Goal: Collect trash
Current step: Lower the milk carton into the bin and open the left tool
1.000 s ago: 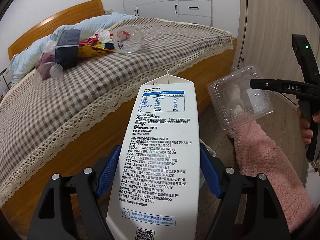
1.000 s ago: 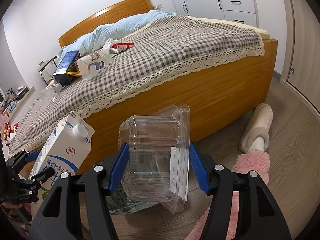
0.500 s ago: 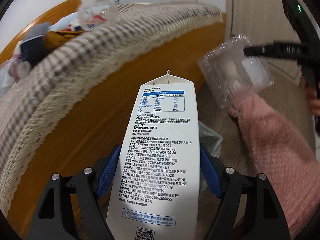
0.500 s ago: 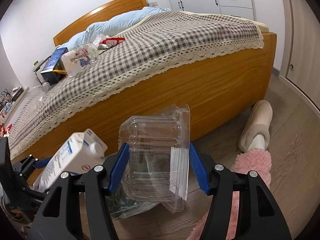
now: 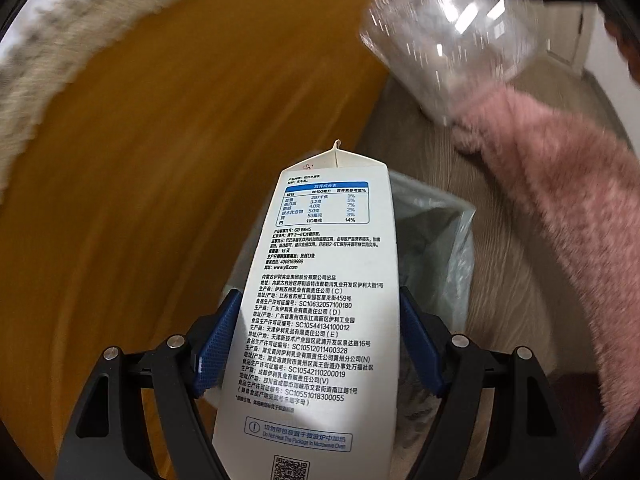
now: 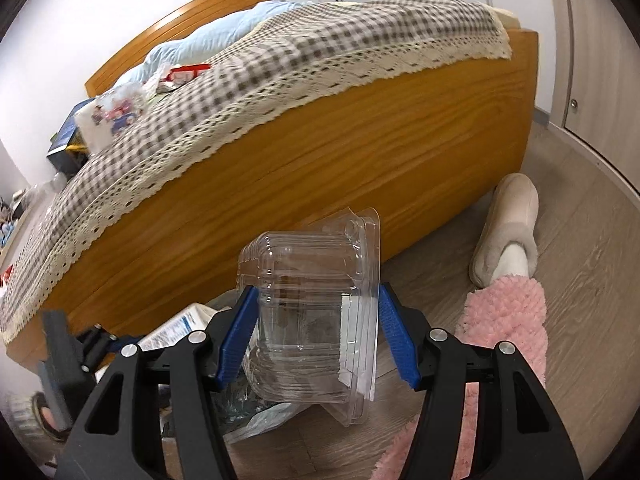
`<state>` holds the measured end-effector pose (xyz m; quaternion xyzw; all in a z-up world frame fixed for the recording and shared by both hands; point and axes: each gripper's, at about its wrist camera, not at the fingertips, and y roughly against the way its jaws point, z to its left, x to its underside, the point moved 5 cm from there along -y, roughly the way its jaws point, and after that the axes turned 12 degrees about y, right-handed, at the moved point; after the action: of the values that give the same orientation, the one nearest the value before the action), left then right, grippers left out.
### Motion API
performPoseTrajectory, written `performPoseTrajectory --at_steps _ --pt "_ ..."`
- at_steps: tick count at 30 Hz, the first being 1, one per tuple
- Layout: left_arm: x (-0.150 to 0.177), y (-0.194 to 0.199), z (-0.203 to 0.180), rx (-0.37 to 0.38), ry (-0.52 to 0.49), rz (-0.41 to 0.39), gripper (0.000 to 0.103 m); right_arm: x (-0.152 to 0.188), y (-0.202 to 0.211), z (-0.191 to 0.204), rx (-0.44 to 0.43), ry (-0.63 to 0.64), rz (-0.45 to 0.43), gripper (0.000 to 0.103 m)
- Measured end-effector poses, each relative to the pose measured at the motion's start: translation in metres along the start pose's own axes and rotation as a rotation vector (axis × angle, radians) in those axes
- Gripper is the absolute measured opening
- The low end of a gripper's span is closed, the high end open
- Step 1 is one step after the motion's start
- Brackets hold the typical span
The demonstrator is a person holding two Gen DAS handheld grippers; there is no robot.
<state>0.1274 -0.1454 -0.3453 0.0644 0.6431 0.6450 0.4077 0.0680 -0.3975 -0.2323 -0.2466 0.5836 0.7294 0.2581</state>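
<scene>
Big wooden bed (image 6: 320, 152) fills most of the room, a few leftover bits of litter (image 6: 116, 116) up by the pillows. On the floor right next to its side sits the bin with a clear liner bag (image 5: 436, 240). The left gripper (image 5: 316, 344) is clamped on a milk carton (image 5: 320, 300), nose-down right over the bag's mouth. The right gripper (image 6: 316, 336) is squeezing an empty clamshell box (image 6: 316, 312) beside it. I'd get the carton's tip properly inside the rim before letting go, then follow with the box so they don't collide.
</scene>
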Motion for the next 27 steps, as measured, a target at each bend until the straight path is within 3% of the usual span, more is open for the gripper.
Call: performPoseTrajectory --at_steps 7,15,23,27 --pt "0.010 -0.053 -0.009 0.026 -0.112 0.048 0.073 0.004 -0.016 -0.016 0.009 -0.030 0.019 0.059" --pt "0.028 -0.108 -0.013 -0.024 -0.288 0.057 0.073 0.014 -0.040 -0.025 0.016 -0.050 0.055 0.059" --pt "0.036 -0.150 -0.018 -0.053 -0.362 0.114 0.073 0.020 -0.057 -0.019 0.010 -0.039 0.088 0.059" --pt "0.051 -0.167 -0.029 -0.097 -0.497 0.156 0.073 0.022 -0.063 -0.016 0.008 -0.039 0.102 0.059"
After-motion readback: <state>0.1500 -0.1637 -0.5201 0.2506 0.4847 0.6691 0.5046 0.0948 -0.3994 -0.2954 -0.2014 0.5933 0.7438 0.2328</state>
